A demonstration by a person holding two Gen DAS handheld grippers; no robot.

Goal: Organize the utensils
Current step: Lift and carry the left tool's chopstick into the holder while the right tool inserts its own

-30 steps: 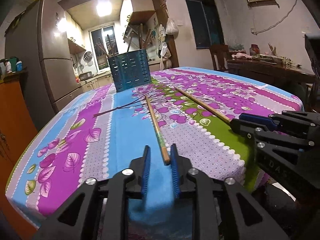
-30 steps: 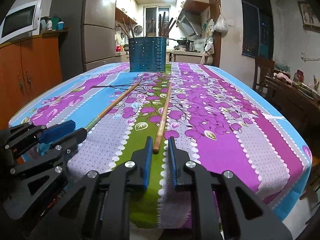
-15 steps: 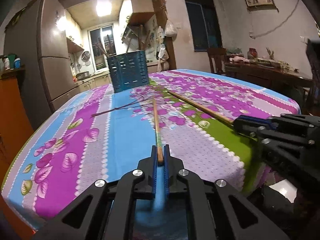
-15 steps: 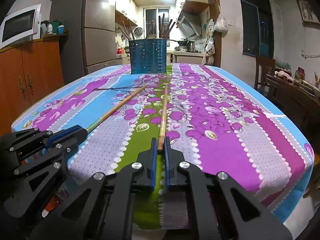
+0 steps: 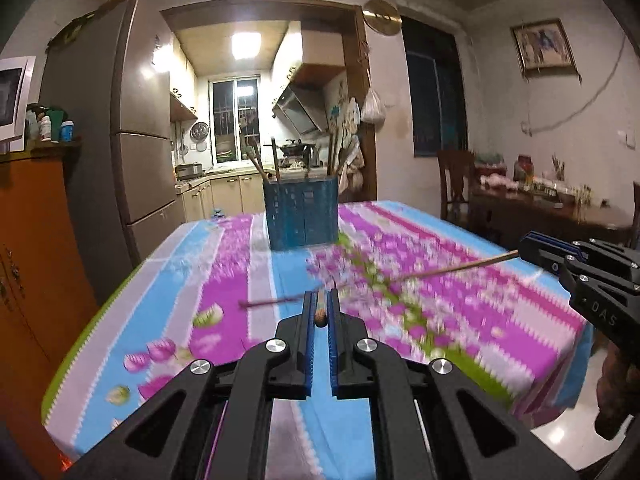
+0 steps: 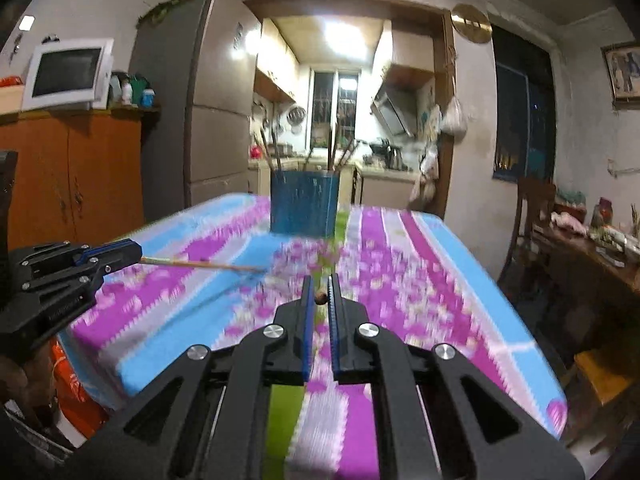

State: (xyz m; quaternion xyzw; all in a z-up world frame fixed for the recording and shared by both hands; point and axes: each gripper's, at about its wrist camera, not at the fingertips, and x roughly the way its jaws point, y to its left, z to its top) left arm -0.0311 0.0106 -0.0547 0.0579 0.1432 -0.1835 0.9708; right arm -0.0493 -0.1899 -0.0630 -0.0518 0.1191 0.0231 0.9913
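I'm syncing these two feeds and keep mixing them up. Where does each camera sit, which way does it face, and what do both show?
Left wrist: rides the left gripper, facing across the table at the blue utensil holder; its fingers pinch a chopstick; the right gripper shows at right.
Right wrist: rides the right gripper, facing the same holder; the left gripper shows at left, gripping its chopstick.
Shared: holder, floral tablecloth, both grippers.
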